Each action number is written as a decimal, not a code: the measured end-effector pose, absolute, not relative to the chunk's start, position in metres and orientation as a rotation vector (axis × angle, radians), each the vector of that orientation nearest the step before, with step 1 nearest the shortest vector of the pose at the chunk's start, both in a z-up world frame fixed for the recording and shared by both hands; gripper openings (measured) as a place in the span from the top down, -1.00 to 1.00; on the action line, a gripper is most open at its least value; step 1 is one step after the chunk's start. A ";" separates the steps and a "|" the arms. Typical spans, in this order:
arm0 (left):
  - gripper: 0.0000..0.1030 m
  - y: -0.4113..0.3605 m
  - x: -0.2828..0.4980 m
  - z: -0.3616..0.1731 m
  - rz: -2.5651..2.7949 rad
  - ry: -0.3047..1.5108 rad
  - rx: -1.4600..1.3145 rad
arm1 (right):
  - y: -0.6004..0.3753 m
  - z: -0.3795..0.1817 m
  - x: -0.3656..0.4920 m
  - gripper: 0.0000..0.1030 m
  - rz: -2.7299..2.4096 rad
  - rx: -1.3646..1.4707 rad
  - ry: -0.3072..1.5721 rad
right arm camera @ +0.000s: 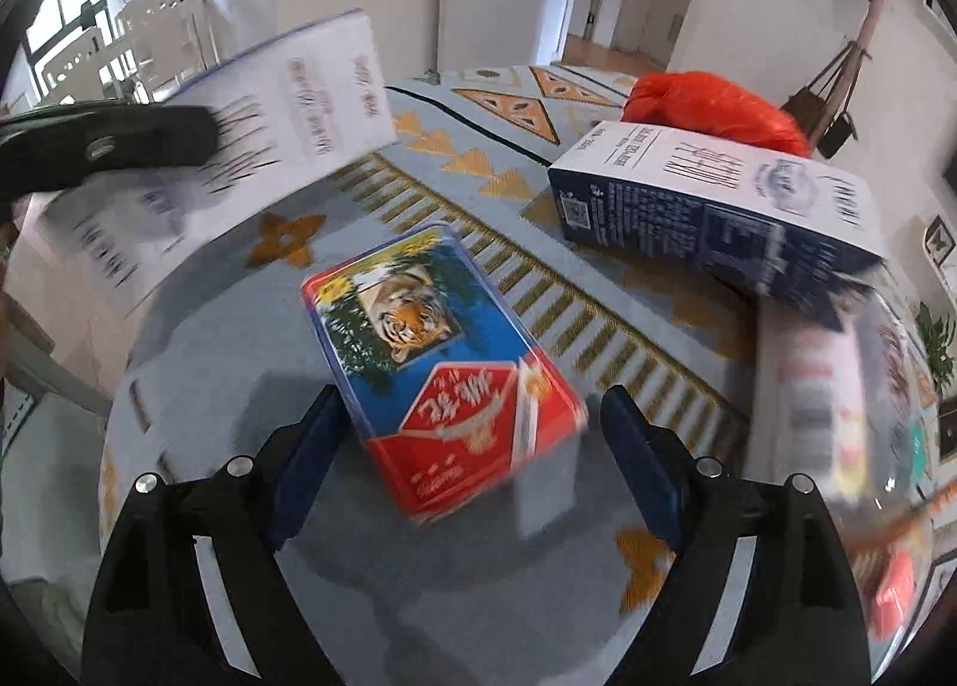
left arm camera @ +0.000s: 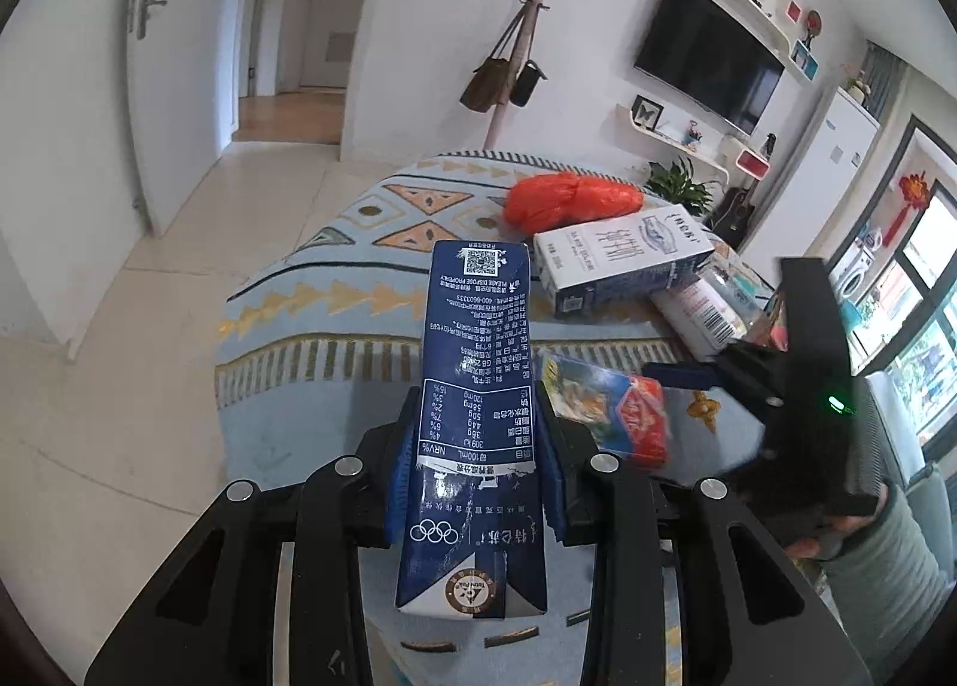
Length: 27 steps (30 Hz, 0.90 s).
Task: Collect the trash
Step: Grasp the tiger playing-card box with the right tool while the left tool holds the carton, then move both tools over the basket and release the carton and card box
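Here, left tool (left arm camera: 478, 447) clenched on a dark blue milk carton (left arm camera: 475, 387), blue pads pressing both its sides; carton juts forward, raised above the patterned counter (left arm camera: 335, 291). Right tool (right arm camera: 472, 441) released, jaws spread wide either side of a tiger-print box (right arm camera: 430, 357) lying flat on the counter; left pad just beside the box edge, right pad apart from it. Beyond: a white-and-blue carton (right arm camera: 718, 201) on its side, an orange plastic bag (right arm camera: 712, 106) behind it. A blurred wrapped bottle (right arm camera: 807, 375) to the right, under the carton's end.
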<state>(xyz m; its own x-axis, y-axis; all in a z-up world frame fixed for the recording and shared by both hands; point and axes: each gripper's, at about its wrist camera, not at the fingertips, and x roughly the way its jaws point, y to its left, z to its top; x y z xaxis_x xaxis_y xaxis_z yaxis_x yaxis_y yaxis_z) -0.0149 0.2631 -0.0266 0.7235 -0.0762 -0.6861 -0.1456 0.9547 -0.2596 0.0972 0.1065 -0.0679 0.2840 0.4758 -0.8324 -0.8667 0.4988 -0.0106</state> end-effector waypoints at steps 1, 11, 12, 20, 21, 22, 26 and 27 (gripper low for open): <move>0.37 0.263 -0.015 -0.026 0.038 0.761 -0.309 | 0.109 -0.069 0.098 -0.60 0.956 -0.511 0.882; 0.37 0.249 -0.013 -0.023 0.021 0.756 -0.294 | 0.091 -0.059 0.079 -0.13 0.949 -0.394 0.881; 0.37 0.247 -0.013 -0.022 0.016 0.756 -0.291 | 0.085 -0.057 0.074 -0.13 0.943 -0.375 0.873; 0.37 0.213 -0.009 -0.009 -0.052 0.709 -0.278 | 0.023 -0.012 0.044 -0.13 0.781 -0.272 0.758; 0.37 0.208 -0.009 -0.006 -0.064 0.699 -0.271 | 0.011 -0.003 0.043 -0.13 0.752 -0.255 0.740; 0.37 0.199 -0.006 -0.002 -0.083 0.687 -0.256 | 0.003 0.002 0.043 -0.13 0.729 -0.243 0.725; 0.37 0.169 0.005 0.011 -0.140 0.659 -0.222 | -0.044 0.032 0.049 -0.13 0.634 -0.175 0.660; 0.37 0.163 0.009 0.014 -0.151 0.654 -0.218 | -0.053 0.037 0.052 -0.13 0.606 -0.162 0.647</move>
